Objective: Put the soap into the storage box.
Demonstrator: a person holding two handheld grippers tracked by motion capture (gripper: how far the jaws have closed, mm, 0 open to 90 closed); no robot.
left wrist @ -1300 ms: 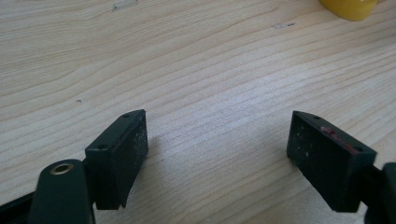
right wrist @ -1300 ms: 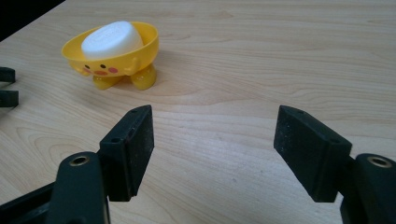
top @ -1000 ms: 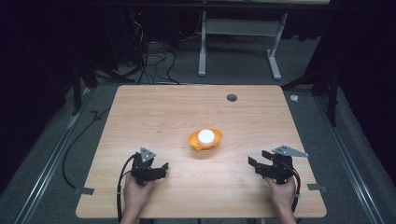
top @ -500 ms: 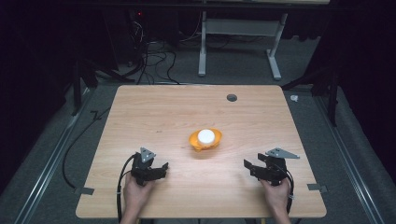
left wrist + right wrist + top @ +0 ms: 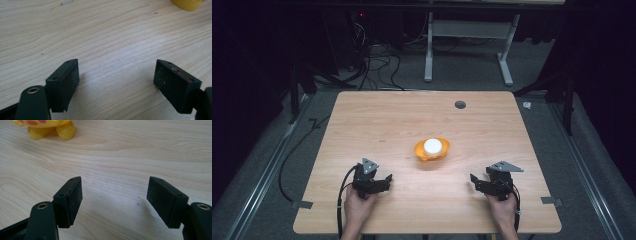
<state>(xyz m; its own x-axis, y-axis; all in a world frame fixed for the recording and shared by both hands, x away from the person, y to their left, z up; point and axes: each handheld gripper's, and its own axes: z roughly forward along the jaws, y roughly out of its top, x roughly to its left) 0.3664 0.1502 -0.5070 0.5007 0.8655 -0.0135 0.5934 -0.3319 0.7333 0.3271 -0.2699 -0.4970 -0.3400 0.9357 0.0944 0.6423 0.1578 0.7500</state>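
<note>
Motion in the high view belongs to the right side alone. The right gripper (image 5: 475,182) has drifted a little inward and lower over the table (image 5: 377,120) since a second ago. The left gripper (image 5: 384,181) sits where it was, and the orange toy (image 5: 432,149) with its white top has not shifted from the middle of the board. To my reading this is an early approach. Both tools are well apart from the toy, so no grasp has begun. From this height the jaws are too small to judge.

In the left gripper view, the left gripper (image 5: 116,67) has its black jaws spread wide over bare wood, with nothing between them. The toy (image 5: 186,3) is just a yellow sliver cut off by the top edge.

In the right gripper view, the right gripper (image 5: 115,185) has its jaws apart too, and it is empty. The toy (image 5: 45,127) shows at the upper left as two glossy yellow feet and a body with red spots. The top of it is cropped, so its full shape is hard to make out, though it may be a small animal figure.
</note>
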